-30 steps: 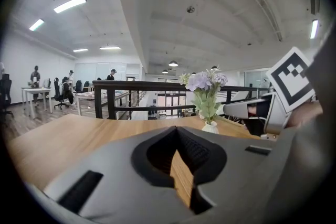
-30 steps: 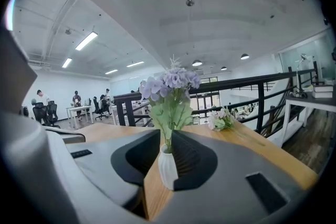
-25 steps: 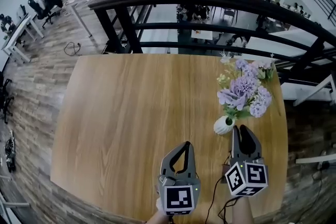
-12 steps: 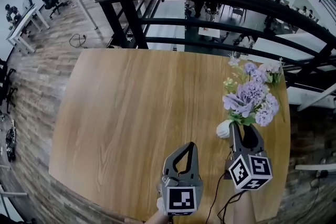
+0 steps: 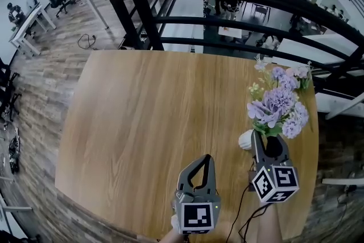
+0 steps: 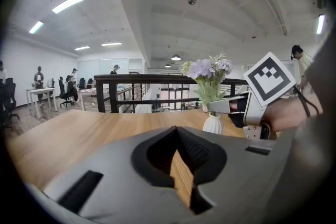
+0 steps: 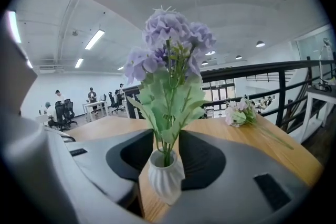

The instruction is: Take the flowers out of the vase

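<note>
I saw a wooden table [image 5: 148, 116] carrying a white ribbed vase [image 5: 245, 139] upright near its right edge, purple flowers [image 5: 277, 105] standing in it, and a loose pink sprig [image 5: 300, 72] lying toward the far right corner

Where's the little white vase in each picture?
Head view: vase, low on the right, peeking out under the purple flowers.
Left gripper view: vase, right of the middle, standing on the table.
Right gripper view: vase, bottom middle, very close.
Shared landmark: the purple flowers standing in the vase show in all three.
</note>
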Demonstrator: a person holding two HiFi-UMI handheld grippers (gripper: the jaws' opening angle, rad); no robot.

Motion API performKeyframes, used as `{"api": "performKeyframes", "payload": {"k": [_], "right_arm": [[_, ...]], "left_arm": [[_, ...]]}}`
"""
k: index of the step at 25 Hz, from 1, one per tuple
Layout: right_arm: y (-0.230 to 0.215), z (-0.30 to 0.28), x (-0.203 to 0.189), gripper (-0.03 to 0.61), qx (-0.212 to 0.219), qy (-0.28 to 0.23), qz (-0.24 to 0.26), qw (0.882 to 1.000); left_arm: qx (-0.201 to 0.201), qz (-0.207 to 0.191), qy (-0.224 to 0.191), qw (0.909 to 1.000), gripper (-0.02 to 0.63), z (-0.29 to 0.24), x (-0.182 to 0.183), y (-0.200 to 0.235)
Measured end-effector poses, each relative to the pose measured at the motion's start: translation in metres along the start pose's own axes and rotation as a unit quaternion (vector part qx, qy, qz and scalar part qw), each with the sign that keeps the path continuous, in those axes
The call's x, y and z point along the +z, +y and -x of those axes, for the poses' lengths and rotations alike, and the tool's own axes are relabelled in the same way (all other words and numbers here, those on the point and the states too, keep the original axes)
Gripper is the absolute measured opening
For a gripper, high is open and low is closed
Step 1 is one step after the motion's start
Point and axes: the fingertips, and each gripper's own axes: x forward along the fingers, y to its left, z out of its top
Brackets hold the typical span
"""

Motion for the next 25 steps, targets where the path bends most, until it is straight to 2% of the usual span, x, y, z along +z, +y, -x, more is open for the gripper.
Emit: {"api": "performKeyframes", "payload": {"k": [1, 6, 25], "right_arm": [[0.001, 0.0, 0.0, 0.151, 0.002, -0.001, 0.005, 1.0], [0.001, -0.004, 0.001, 0.11, 0.007, -0.006, 0.009, 1.0], [-0.001, 0.008, 0.015, 0.043, -0.012, -0.051, -0.004, 0.999]], "left_arm": [[0.001, 0.002, 0.0, 1.0, 0.028, 0.0, -0.001, 0.001], [0.006, -0.005, 0.001, 1.0, 0.028, 0.0, -0.002, 0.005], [0.021, 0.008, 0.0, 0.9998, 0.028, 0.01, -0.004, 0.009]]}}
